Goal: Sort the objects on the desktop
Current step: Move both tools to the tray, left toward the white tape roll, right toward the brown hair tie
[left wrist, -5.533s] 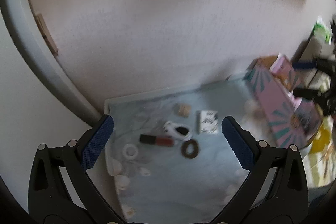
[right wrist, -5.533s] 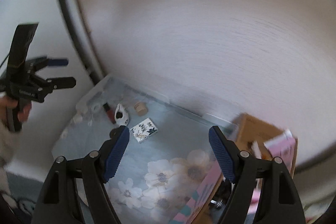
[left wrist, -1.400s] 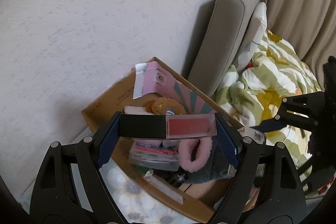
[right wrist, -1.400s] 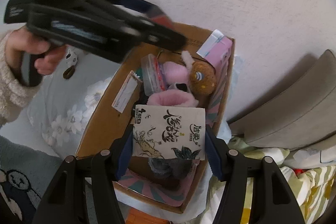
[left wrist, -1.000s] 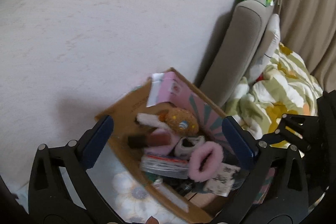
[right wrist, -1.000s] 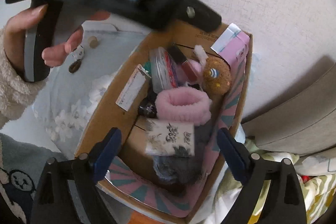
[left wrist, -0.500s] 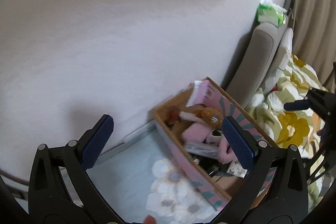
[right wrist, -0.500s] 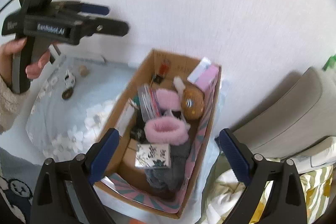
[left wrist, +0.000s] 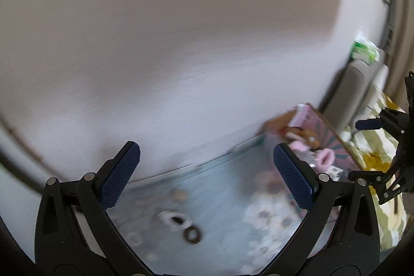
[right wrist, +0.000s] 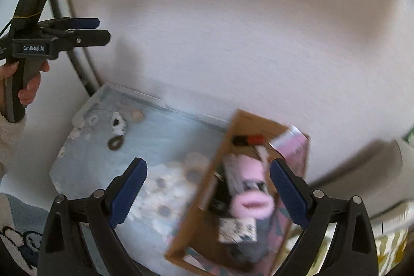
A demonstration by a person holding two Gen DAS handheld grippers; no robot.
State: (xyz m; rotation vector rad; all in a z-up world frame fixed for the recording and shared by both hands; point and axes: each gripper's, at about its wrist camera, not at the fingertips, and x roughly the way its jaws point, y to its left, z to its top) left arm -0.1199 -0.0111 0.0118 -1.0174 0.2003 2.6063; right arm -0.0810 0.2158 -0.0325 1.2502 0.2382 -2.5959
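Overhead, both the left gripper (left wrist: 207,172) and right gripper (right wrist: 208,189) hung spread and empty; a lip-gloss tube (right wrist: 249,139) lay inside the cardboard box (right wrist: 204,188).

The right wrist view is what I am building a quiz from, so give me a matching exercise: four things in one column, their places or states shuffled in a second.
Things:
1. red and black lipstick tube
2. dark brown ring-shaped hair tie
3. fluffy pink scrunchie
4. right gripper

Places or states:
A. in the middle of the cardboard box
B. open, holding nothing
C. on the pale blue floral mat
D. at the box's far end

Pairs: 1-D, 2-C, 3-A, 4-B
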